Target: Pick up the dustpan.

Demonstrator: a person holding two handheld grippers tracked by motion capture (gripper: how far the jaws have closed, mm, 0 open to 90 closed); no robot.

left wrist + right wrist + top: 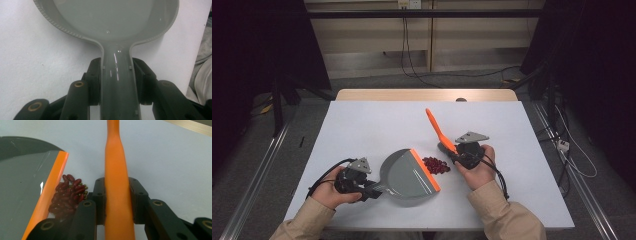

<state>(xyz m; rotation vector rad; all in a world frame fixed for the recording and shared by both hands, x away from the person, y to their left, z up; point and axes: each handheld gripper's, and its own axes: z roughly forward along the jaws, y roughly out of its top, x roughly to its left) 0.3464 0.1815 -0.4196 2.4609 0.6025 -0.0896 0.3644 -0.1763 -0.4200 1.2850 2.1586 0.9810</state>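
A grey dustpan (404,173) with an orange front lip (425,170) lies flat on the white table (377,125). My left gripper (371,189) is shut on its grey handle (117,82), and the pan's bowl (107,17) spreads out ahead of the jaws. A small heap of dark red beans (436,165) lies on the table just right of the lip. My right gripper (454,154) is shut on an orange brush handle (116,190) that points up and away (437,129). The beans (67,195) and the pan's lip (50,192) sit left of the right jaws.
The table's wooden far edge (427,95) lies behind the work area. Black cables (412,55) trail over the floor beyond it, and more cables (572,150) and metal rails (257,170) run along both sides. A person's sleeves (507,215) enter from below.
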